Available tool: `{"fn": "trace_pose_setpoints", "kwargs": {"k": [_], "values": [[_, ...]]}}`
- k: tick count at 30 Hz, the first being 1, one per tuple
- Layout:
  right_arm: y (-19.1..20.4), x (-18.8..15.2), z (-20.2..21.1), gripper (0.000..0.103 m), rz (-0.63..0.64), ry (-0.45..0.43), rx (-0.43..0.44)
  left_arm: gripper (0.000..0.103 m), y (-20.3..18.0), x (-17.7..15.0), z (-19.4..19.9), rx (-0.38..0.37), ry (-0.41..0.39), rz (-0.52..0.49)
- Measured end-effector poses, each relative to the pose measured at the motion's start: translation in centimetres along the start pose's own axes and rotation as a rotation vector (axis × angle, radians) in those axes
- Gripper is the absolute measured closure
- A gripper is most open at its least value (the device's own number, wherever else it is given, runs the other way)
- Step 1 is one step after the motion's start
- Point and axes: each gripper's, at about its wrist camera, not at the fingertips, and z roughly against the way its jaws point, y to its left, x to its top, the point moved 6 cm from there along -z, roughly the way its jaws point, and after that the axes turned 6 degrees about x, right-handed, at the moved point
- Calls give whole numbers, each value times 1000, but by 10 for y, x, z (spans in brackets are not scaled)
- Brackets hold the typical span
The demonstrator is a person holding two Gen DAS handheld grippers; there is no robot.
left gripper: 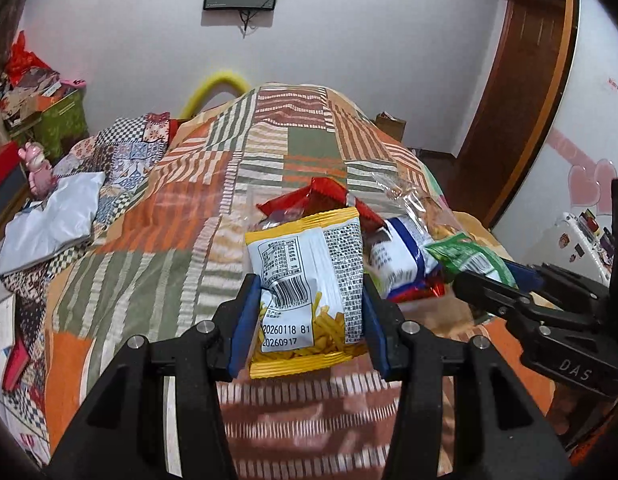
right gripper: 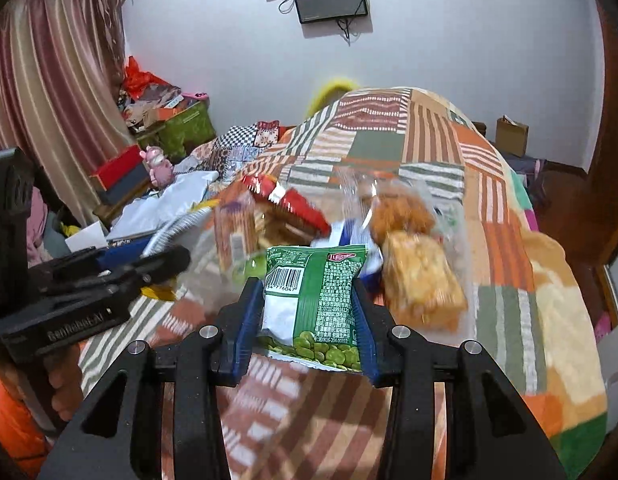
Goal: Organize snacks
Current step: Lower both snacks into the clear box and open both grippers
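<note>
Snack pile (left gripper: 393, 236) ahead; bedspread (left gripper: 157, 240) leftward bare

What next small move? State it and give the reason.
Probably lift both packets clear of the pile. The left gripper is shut on the yellow packet and the right gripper on the green packet, both beside the remaining snacks.

Yellow-and-white packet (left gripper: 309, 276), green pea packet (right gripper: 315, 300), orange-green striped patchwork blanket (left gripper: 181, 216).

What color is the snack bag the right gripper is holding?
Green, with a white patch and green beans pictured, on the snack bag. The right wrist view shows it best.
</note>
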Motion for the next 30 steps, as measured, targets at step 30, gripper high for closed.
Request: {"fn": "trace_pose_setpoints", "kwargs": {"k": [30], "values": [[5, 13, -42, 52, 38, 58, 24, 51, 1, 8, -35, 1, 16, -35]]}}
